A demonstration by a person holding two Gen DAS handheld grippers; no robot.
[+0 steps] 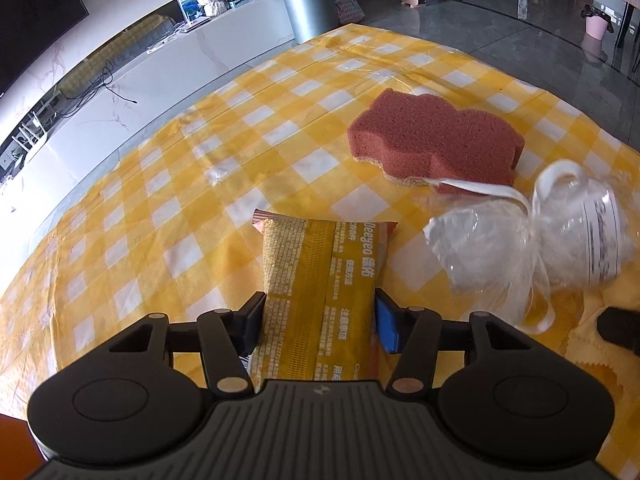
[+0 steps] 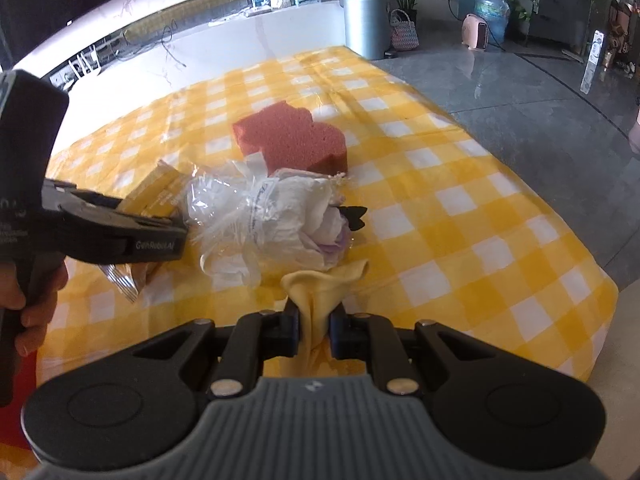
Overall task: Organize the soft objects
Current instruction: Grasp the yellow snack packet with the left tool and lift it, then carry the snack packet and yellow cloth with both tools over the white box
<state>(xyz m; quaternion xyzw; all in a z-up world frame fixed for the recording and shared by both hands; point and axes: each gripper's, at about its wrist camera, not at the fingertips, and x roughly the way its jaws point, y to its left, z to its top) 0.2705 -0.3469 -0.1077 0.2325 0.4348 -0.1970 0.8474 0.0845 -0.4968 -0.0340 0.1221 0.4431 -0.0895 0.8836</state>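
Note:
My left gripper (image 1: 318, 322) is shut on a yellow packaged sponge (image 1: 320, 276), held just above the checked tablecloth; it also shows in the right wrist view (image 2: 156, 192), with the left gripper (image 2: 120, 236) at the left. My right gripper (image 2: 314, 330) is shut on a yellow cloth (image 2: 320, 296) bunched between its fingers. A red-brown wavy sponge (image 1: 436, 140) lies further back; it also shows in the right wrist view (image 2: 292, 140). A clear plastic bag with a white soft item (image 1: 532, 240) lies to its right and in the right wrist view (image 2: 272, 224).
The table carries a yellow and white checked cloth (image 1: 200, 208), with its right edge (image 2: 560, 232) dropping to a grey floor. A metal bin (image 1: 308, 4) stands beyond the far edge. A white TV bench (image 1: 120, 92) runs along the left.

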